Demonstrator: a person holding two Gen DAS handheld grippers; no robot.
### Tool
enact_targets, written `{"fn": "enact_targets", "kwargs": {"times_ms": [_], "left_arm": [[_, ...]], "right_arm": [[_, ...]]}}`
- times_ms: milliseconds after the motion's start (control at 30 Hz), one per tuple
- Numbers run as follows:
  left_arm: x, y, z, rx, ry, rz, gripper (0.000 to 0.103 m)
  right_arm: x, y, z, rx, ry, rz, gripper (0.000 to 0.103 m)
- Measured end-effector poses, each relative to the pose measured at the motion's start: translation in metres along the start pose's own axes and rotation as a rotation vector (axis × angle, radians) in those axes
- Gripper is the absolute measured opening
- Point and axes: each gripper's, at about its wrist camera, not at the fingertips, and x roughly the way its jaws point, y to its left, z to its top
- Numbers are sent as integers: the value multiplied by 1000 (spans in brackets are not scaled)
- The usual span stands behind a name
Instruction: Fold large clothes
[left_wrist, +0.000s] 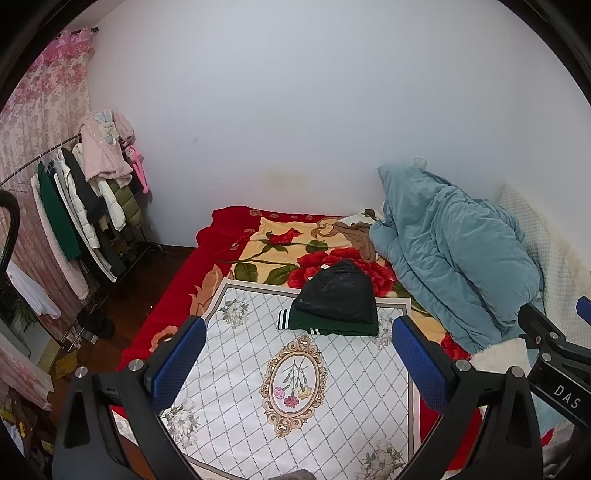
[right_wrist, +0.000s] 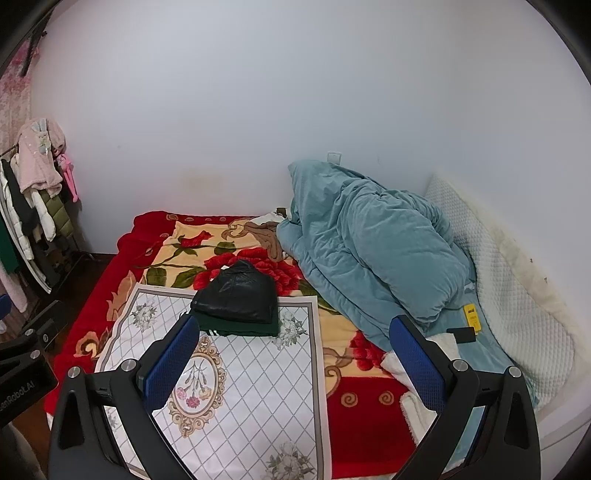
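Observation:
A folded black jacket (left_wrist: 338, 291) lies on top of a folded dark green garment with white stripes (left_wrist: 295, 322), at the far edge of a white patterned mat (left_wrist: 258, 369) on the bed. The stack also shows in the right wrist view: the black jacket (right_wrist: 238, 293) on the green garment (right_wrist: 240, 328), on the mat (right_wrist: 258, 387). My left gripper (left_wrist: 299, 365) is open and empty, held above the mat, short of the stack. My right gripper (right_wrist: 293, 363) is open and empty, above the mat's right edge.
A red floral blanket (left_wrist: 266, 243) covers the bed. A teal duvet (left_wrist: 450, 251) is heaped at the right against the wall, with a white quilted pillow (right_wrist: 517, 306) beyond it. A clothes rack (left_wrist: 81, 206) with hanging garments stands at the left. A yellow item (right_wrist: 471, 315) lies by the duvet.

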Motion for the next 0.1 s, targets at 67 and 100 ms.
{"fn": "enact_targets", "kwargs": {"times_ms": [67, 100], "left_arm": [[1, 2, -1, -4, -1, 1, 103], [1, 4, -1, -7, 0, 2, 103]], "right_arm": [[1, 1, -1, 0, 1, 0, 103], [1, 1, -1, -1, 2, 1, 103]]}}
